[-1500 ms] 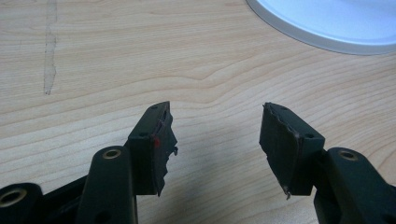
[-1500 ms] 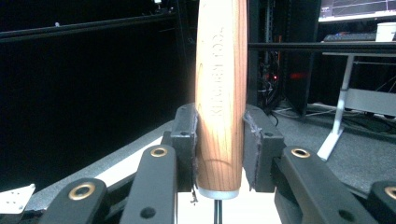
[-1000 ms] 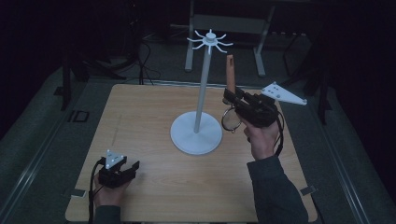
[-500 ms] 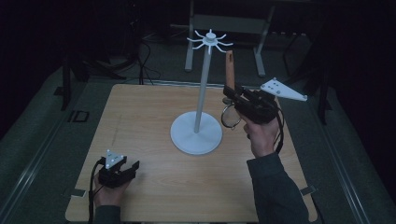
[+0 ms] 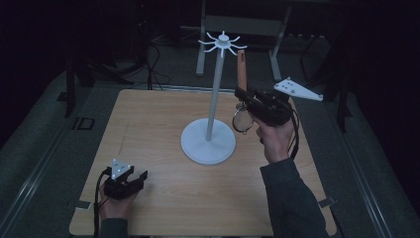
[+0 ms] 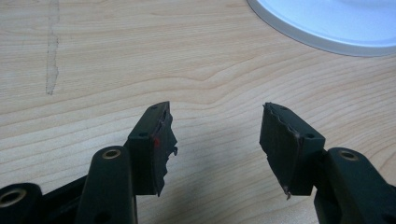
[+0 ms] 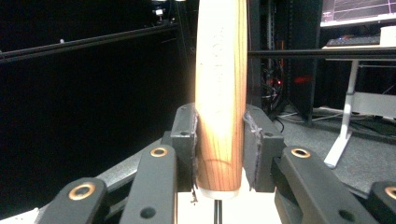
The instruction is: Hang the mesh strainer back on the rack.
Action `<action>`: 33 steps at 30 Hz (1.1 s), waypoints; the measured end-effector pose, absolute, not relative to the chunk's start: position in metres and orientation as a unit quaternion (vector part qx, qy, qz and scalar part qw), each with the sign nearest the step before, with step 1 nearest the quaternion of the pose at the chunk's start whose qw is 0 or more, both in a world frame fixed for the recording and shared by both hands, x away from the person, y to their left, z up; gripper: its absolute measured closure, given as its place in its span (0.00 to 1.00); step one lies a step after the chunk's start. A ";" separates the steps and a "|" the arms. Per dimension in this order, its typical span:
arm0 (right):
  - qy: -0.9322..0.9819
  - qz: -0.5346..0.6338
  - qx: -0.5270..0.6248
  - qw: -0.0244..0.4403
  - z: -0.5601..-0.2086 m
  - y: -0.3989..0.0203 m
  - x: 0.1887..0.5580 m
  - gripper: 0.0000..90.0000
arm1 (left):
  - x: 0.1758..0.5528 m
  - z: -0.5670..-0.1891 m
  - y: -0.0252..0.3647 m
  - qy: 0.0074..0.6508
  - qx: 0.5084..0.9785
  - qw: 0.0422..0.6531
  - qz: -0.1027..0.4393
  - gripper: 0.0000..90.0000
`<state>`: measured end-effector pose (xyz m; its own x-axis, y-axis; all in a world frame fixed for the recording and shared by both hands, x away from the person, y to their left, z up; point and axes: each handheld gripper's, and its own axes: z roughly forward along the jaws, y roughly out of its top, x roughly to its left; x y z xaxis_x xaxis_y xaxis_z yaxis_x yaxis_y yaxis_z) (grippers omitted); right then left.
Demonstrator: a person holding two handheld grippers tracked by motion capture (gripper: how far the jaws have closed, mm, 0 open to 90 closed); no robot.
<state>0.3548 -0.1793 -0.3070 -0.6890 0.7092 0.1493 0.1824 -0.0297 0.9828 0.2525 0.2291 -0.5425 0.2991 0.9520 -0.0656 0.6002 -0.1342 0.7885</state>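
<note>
A white hanging stand [image 5: 216, 84] rises from a round base [image 5: 208, 143] at the table's middle, with a ring of hooks [image 5: 223, 42] on top. My right gripper [image 5: 246, 95] is held up just right of the pole, shut on a utensil's wooden handle [image 5: 241, 65] that points upward; the utensil's round wire head [image 5: 242, 120] hangs below. In the right gripper view the handle [image 7: 219, 84] is clamped between both jaws of the right gripper [image 7: 219, 140]. My left gripper [image 5: 138, 177] rests near the table's front left, open and holding nothing [image 6: 215, 135], facing the base's rim [image 6: 327, 28].
The wooden table [image 5: 153, 129] is bare around the stand. Beyond its far edge stand a grey frame [image 5: 237, 25] and cables on the dark floor. A monitor [image 7: 357, 10] and a white desk leg [image 7: 343, 126] appear far off in the right gripper view.
My right gripper has lifted the utensil a little higher and slightly left, toward the stand's top. The left gripper has stayed put.
</note>
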 end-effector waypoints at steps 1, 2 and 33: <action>0.665 0.634 0.335 0.206 -0.307 -0.179 0.355 0.77 | 0.252 -0.542 0.229 0.543 0.715 0.372 0.236 0.49; 0.665 0.634 0.336 0.205 -0.307 -0.179 0.356 0.77 | 0.253 -0.543 0.229 0.542 0.715 0.372 0.237 0.49; 0.686 0.608 0.348 0.196 -0.311 -0.165 0.375 0.59 | 0.252 -0.542 0.230 0.543 0.714 0.373 0.237 0.49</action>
<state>0.3748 -0.1648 -0.3114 -0.6807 0.7162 0.1542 0.2388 0.0178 0.9709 0.2524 0.2296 -0.5421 0.2982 0.9521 -0.0671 0.5995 -0.1322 0.7894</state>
